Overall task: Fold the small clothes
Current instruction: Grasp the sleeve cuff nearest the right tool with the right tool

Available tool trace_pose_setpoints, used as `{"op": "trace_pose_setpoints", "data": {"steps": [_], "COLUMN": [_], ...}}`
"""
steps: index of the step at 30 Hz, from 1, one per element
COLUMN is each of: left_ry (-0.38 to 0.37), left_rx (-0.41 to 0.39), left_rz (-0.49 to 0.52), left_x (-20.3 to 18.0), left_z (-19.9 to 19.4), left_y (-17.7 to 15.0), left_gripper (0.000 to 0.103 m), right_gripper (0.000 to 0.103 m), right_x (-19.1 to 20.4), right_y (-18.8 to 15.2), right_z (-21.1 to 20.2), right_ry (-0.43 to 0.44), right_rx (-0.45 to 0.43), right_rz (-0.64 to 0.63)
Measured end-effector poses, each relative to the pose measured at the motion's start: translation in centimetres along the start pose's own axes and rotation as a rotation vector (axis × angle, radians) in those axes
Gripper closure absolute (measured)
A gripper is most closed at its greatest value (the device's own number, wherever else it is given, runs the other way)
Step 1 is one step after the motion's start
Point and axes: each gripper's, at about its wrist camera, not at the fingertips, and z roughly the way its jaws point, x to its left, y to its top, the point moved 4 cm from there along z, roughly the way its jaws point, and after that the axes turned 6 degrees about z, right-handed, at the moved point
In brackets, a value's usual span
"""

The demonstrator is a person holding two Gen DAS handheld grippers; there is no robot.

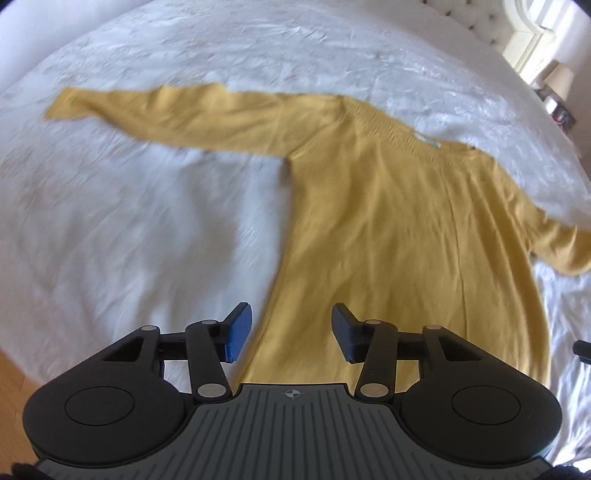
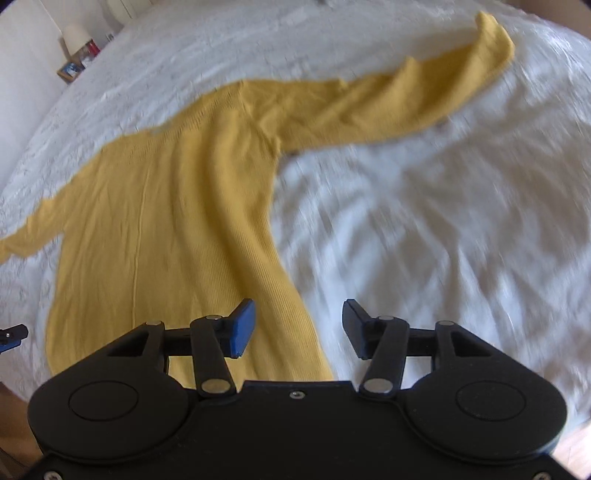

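My left claw (image 1: 291, 332) points steeply downward, its two blue-padded fingers (image 1: 238, 332) apart and gripping nothing. My right claw (image 2: 299, 328) matches it: angled down, fingers spread, empty.

A home bedroom: white bedspread (image 1: 147, 221), tufted headboard (image 1: 476, 18), bedside lamp (image 2: 75, 35).

No text, label or number can be read in either view.
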Motion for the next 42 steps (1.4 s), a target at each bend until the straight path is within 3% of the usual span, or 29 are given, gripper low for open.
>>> {"op": "trace_pose_setpoints", "data": {"steps": [8,14,17,18,20,21,23,25,28,33,35,37,42], "left_ry": [-0.012,-0.008,-0.040,-0.044,-0.051,-0.056,-0.064,-0.064,-0.058,-0.034,-0.039,-0.042,-0.006], "left_rx": [0.020,0.181,0.201,0.209,0.224,0.231,0.240,0.244,0.238,0.229,0.225,0.221,0.163], "left_rz": [0.111,0.134,0.123,0.134,0.149,0.151,0.150,0.148,0.136,0.107,0.066,0.009,-0.072], "left_x": [-2.5,-0.9,-0.6,-0.7,-0.8,-0.8,-1.0,-1.1,-1.1,-1.3,-1.4,-1.7,-4.0], "left_z": [5.4,10.3,10.8,10.9,11.2,11.4,11.6,11.6,11.5,11.1,10.6,10.0,7.9], "left_y": [3.7,2.7,2.6,2.6,2.8,2.9,3.1,3.1,3.1,3.3,3.4,3.4,3.4], "left_gripper": [0.056,0.055,0.053,0.052,0.047,0.045,0.037,0.036,0.036,0.036,0.036,0.035,0.027], "right_gripper": [0.045,0.045,0.046,0.051,0.082,0.093,0.094,0.095,0.100,0.090,0.082,0.061,0.048], "right_x": [2.1,2.6,3.2,3.3,3.9,4.3,4.9,4.3,1.5,-1.3,-2.2,-3.3,-5.7], "right_y": [5.0,6.3,6.4,6.4,6.4,6.4,6.5,6.7,7.5,8.0,8.3,8.8,11.6], "right_z": [5.6,9.0,10.8,11.2,11.7,11.7,11.3,11.0,11.1,9.2,8.0,7.0,4.2], "right_ry": [-0.032,-0.041,-0.081,-0.083,-0.075,-0.081,-0.148,-0.227,-0.291,-0.171,-0.160,-0.144,-0.145], "right_rx": [0.004,0.053,0.092,0.101,0.123,0.123,0.112,0.088,0.099,0.041,0.019,0.005,-0.075], "right_rz": [0.040,0.130,0.135,0.140,0.138,0.116,0.026,-0.014,0.083,0.162,0.143,0.128,0.014]}}
